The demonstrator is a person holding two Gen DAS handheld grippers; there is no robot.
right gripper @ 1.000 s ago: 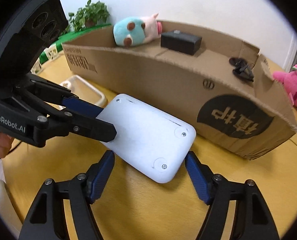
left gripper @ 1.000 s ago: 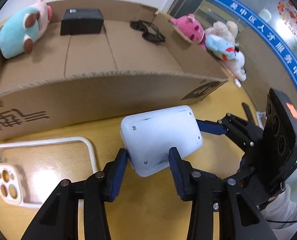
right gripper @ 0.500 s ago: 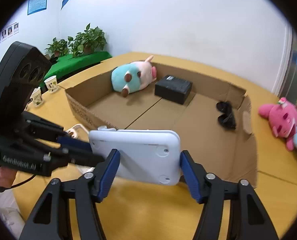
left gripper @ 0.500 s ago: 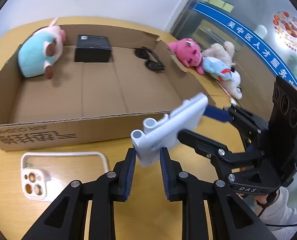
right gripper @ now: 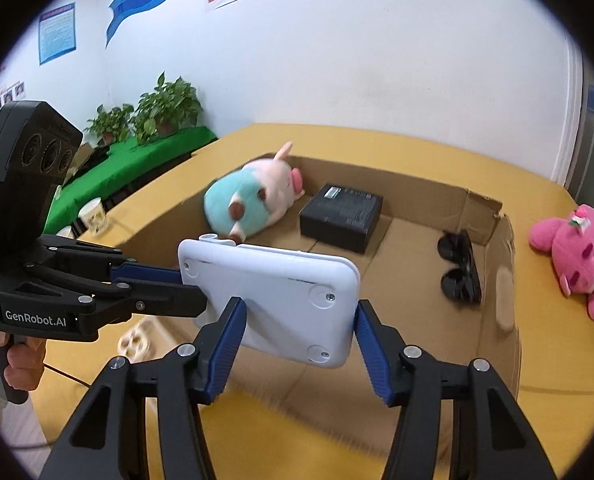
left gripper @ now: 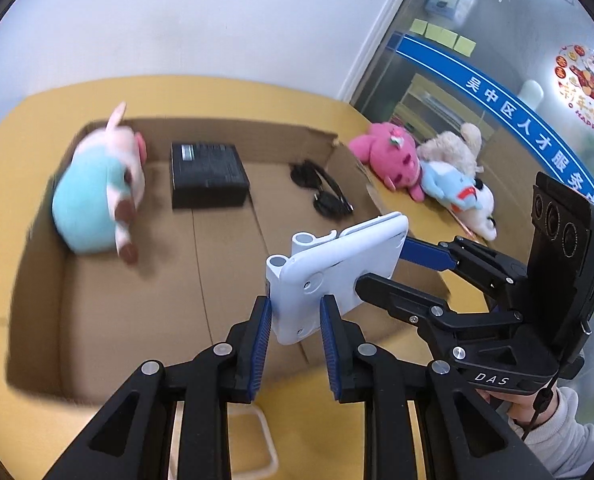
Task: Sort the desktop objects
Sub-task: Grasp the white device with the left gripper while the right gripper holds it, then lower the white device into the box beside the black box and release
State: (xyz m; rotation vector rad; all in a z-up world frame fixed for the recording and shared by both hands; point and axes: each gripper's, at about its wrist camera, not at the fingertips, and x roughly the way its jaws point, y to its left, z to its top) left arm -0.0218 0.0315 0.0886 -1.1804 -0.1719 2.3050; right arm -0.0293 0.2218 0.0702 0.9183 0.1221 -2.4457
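Both grippers hold a white plastic device in the air, above the near wall of an open cardboard box. My left gripper is shut on its thin edge. My right gripper is shut across its wide sides; the white device also shows in the right wrist view. Inside the box lie a teal and pink plush, a black box and black sunglasses.
A white phone case lies on the yellow table below the grippers; it also shows in the right wrist view. Pink, beige and blue-white plush toys lie outside the box's right wall. A paper cup stands far left.
Both grippers closed on the white device, turned it on edge and lifted it off the table. It has moved up and forward over the box's near wall.
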